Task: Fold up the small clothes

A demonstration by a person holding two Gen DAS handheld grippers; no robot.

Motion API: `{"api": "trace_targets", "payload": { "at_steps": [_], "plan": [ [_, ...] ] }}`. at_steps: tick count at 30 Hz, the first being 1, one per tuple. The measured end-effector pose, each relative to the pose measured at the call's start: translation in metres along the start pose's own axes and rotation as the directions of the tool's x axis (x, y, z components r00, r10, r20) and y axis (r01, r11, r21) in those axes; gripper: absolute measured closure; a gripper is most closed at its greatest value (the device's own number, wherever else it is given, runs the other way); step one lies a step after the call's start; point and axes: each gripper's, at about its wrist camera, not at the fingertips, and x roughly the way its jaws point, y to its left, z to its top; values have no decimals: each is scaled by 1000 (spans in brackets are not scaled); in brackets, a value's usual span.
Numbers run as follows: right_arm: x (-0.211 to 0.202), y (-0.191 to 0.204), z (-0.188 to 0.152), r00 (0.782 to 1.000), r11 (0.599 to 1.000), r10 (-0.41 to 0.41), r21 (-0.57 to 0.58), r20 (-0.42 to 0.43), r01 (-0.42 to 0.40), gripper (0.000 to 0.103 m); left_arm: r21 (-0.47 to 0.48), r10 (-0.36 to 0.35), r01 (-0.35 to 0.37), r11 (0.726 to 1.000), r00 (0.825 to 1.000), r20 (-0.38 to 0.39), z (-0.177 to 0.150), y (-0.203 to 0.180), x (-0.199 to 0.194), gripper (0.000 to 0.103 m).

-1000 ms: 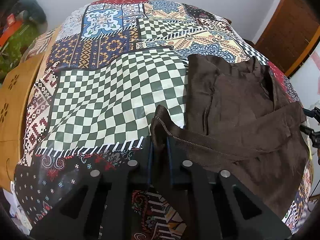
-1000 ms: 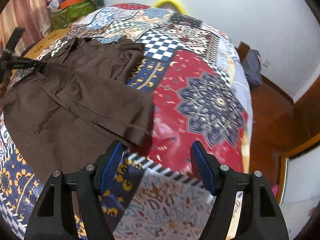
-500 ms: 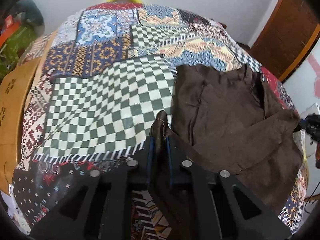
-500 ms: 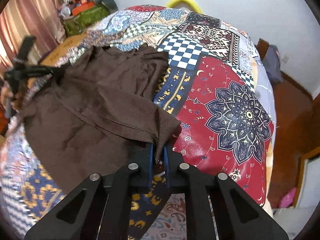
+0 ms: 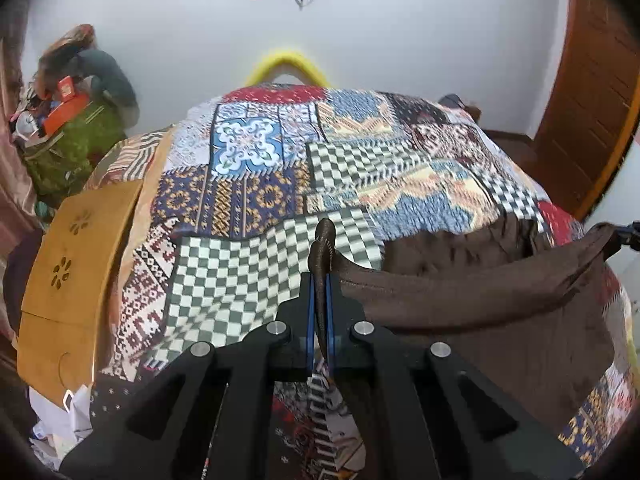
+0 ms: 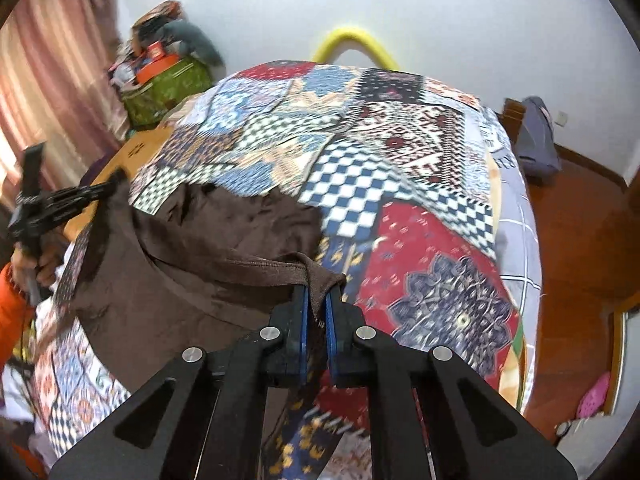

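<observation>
Now the brown garment (image 5: 500, 312) hangs by its near hem, stretched taut between the two grips, its far part resting on the patchwork bed (image 5: 248, 264). That hem runs sideways, so folding likely means carrying it forward over the cloth. Left hand-held gripper (image 5: 319, 292) and right hand-held gripper (image 6: 316, 308) each pinch a corner, the right's jaws having just closed

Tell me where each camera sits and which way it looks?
Left wrist: sits on the left hand-held gripper, looking down over the bed; it pinches the brown cloth.
Right wrist: sits on the right hand-held gripper, facing the bed too; a hand in an orange sleeve shows.
Shared: bed, cloth, yellow hoop.
</observation>
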Motion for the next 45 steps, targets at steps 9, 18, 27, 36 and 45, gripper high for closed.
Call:
{"api": "trace_targets", "payload": {
  "at_steps": [9, 18, 27, 36, 45],
  "plan": [
    [25, -25, 28, 997, 995, 44, 97, -68, -38, 85, -73, 55, -60, 996, 996, -75, 11, 6, 49, 99],
    [-4, -1, 7, 996, 995, 93, 22, -5, -93, 55, 15, 86, -85, 996, 993, -79, -3, -11, 57, 90],
    [44, 62, -1, 987, 985, 132, -100, -87, -140, 55, 29, 41, -40, 999, 999, -17, 2, -28, 13, 13],
    [36, 32, 5, 999, 995, -1, -98, 39, 5, 55, 4, 101, -101, 995, 990, -101, -8, 3, 61, 13],
    [76, -23, 14, 999, 996, -38, 82, -10, 39, 70, -223, -139, 87, 971, 964, -227, -22, 32, 123, 52]
  ]
}}
